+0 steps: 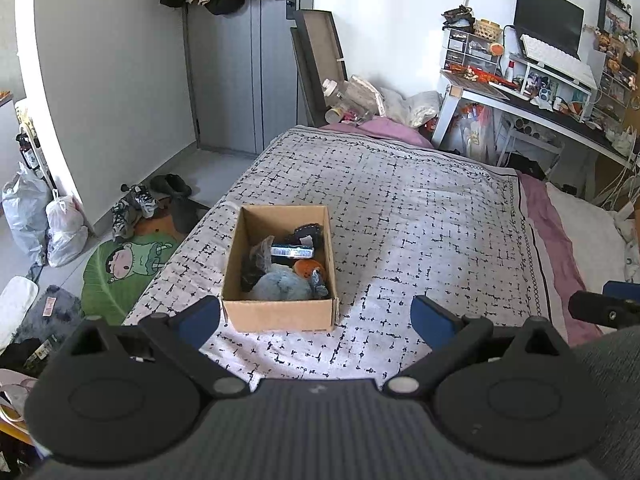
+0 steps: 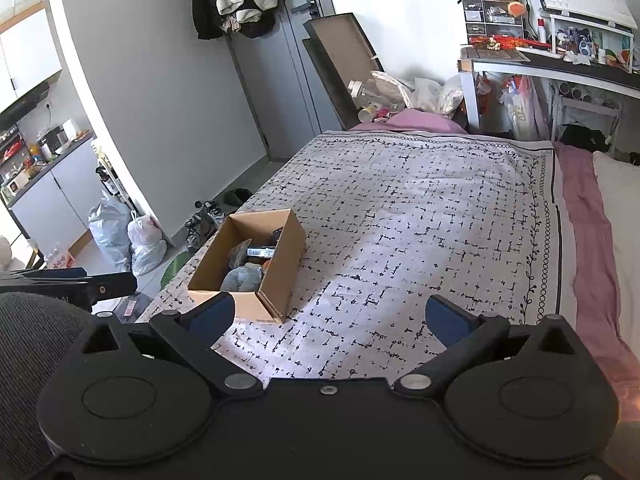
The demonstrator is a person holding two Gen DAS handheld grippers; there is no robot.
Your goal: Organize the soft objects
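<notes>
A cardboard box (image 1: 276, 314) stands on the patterned bed cover (image 1: 400, 208) near the bed's left edge. Inside lie a grey plush toy (image 1: 282, 285), an orange plush (image 1: 308, 267), dark soft items (image 1: 306, 233) and a flat packet (image 1: 291, 251). My left gripper (image 1: 316, 314) is open and empty, just short of the box's near wall. My right gripper (image 2: 330, 316) is open and empty above the cover, to the right of the box (image 2: 280, 280). The grey plush (image 2: 242, 279) shows in the right wrist view too. The right gripper's tip (image 1: 600, 308) shows at the left view's right edge.
Shoes (image 1: 134, 204) and a green cartoon mat (image 1: 124, 268) lie on the floor left of the bed, with plastic bags (image 1: 64, 228) by the wall. A cluttered desk (image 1: 540, 100) stands at the back right. A pink sheet (image 1: 548, 232) and white pillow (image 1: 592, 232) lie along the bed's right side.
</notes>
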